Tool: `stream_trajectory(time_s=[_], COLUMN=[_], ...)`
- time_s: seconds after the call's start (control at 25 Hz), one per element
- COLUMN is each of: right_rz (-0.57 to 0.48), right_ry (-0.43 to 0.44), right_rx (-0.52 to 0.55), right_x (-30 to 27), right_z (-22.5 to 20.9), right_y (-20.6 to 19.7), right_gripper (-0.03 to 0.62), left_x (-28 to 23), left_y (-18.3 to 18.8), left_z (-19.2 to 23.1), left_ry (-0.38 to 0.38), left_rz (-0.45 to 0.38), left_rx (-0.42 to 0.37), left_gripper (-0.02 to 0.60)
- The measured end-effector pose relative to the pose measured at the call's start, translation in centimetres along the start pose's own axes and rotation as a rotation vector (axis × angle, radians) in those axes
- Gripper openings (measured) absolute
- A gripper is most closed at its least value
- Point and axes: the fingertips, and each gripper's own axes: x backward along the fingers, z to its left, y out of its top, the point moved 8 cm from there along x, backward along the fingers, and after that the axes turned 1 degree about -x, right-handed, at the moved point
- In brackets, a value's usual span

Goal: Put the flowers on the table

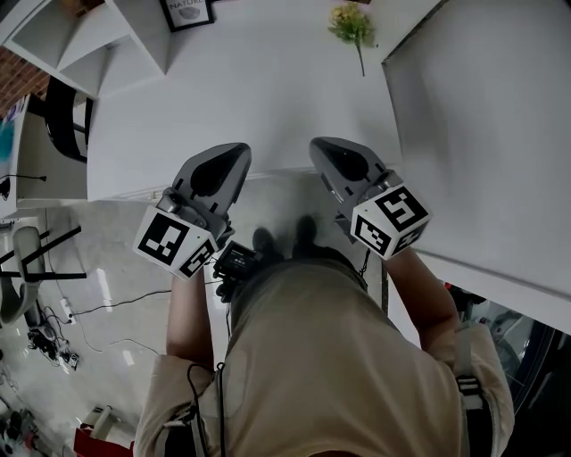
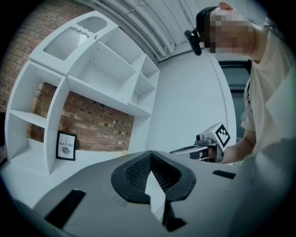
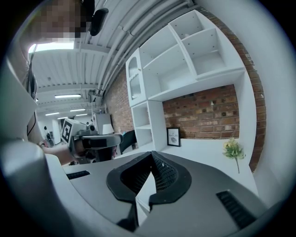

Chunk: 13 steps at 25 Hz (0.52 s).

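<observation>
Head view: the broad white table top fills the upper middle of the frame, with a white open shelf unit in the upper left corner. Below, at mid frame, we hold the grey left gripper and the grey right gripper side by side, both short of the table edge. Smallest is the sprig of pale yellow flowers with green leaves and a thin stem. It sits at the top edge, right of centre, apparently already on the table and well apart from both grippers.

We judge the sprig very light, soft and easily crushed at the blooms. The bare stem under the leaves looks like the place to pinch, gently, since it is thin and may slip or bend.

In the left gripper view the ribbed dark pads meet at their tips with nothing between them. The right gripper view shows the same: jaws pressed together and empty, the flowers far off at mid right.
</observation>
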Motion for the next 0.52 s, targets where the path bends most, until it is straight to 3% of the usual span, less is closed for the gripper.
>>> stream_trajectory(time_s=[0.52], right_rz=[-0.003], right_ry=[-0.042], right_rx=[0.024], right_x=[0.6], right_z=[1.1], right_y=[-0.1], right_gripper=[0.021], left_x=[1.4], left_y=[-0.2], left_z=[-0.1], left_ry=[0.004], left_rz=[0.022], left_rx=[0.011], left_gripper=[0.009])
